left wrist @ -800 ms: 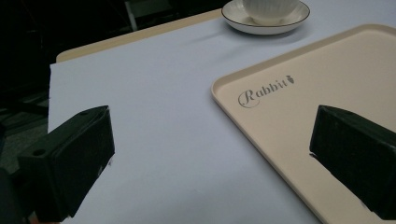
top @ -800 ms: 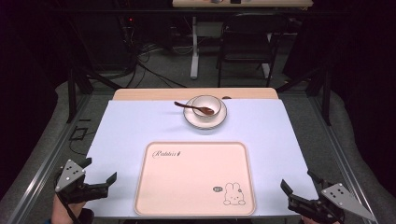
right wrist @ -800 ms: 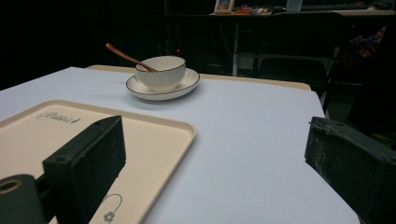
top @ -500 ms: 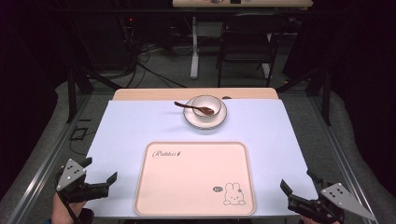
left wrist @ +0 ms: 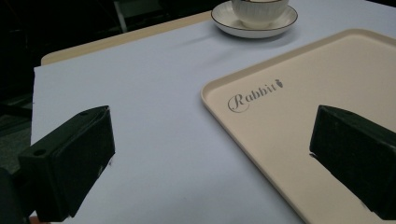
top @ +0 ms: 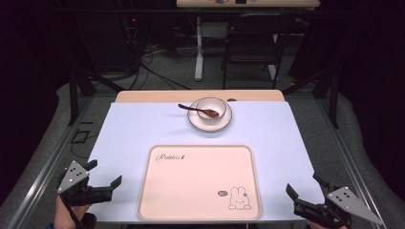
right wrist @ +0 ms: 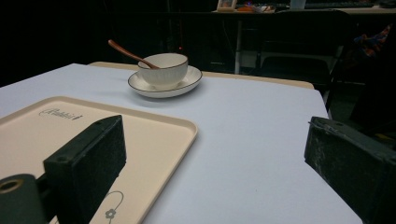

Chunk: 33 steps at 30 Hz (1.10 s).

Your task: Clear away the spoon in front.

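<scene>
1. At the surface's near corners we see the left gripper (top: 101, 183) and right gripper (top: 302, 193), jaws wide, holding nothing.
2. Between them lies the tray (top: 199, 181) (rabbit print).
3. Toward the far edge sits the bowl (top: 210, 108) on its saucer (top: 226, 120), spoon (top: 197, 109) inside.

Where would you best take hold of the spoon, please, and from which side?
Probably by its handle: the spoon lies with its head inside the bowl and the handle slants up over the rim toward the table's left, free in the air. Coming from that side, the left gripper, open now, could close across the handle's tip.
</scene>
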{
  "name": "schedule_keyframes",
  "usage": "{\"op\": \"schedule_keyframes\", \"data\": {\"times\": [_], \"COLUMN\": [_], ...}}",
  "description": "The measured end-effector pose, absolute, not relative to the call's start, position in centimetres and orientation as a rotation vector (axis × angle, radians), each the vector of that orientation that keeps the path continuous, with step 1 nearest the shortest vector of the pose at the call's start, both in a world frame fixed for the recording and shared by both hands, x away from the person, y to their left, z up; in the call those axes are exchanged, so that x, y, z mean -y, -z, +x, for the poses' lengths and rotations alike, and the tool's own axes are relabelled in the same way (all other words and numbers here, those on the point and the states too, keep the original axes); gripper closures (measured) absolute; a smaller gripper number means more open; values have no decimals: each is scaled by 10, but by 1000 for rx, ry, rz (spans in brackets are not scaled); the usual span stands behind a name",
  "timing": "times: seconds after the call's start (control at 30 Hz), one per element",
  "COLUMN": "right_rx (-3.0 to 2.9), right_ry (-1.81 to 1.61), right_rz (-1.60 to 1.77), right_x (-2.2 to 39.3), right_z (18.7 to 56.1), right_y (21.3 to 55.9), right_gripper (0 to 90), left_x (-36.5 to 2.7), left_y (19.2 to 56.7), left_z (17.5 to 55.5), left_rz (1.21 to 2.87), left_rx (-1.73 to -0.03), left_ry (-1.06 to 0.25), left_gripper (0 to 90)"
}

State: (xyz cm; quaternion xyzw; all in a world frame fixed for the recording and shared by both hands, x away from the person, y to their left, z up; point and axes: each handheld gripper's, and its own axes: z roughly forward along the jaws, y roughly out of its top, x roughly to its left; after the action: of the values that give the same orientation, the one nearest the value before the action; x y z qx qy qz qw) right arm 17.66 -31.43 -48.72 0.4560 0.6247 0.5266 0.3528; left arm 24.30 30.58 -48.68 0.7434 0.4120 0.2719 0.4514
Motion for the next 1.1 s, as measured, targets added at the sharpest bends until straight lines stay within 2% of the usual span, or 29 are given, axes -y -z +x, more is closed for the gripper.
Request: {"op": "schedule_keyframes", "data": {"times": [1.1], "right_rx": [-1612], "right_ry": [-1365], "right_rz": [1178], "right_x": [315], "right_z": [179], "right_y": [488], "right_gripper": [42], "left_x": [-242], "left_y": [479], "left_z": [285], "left_rz": [1849], "left_rx": [-998], "left_ry": [-691], "left_gripper": [0]}}
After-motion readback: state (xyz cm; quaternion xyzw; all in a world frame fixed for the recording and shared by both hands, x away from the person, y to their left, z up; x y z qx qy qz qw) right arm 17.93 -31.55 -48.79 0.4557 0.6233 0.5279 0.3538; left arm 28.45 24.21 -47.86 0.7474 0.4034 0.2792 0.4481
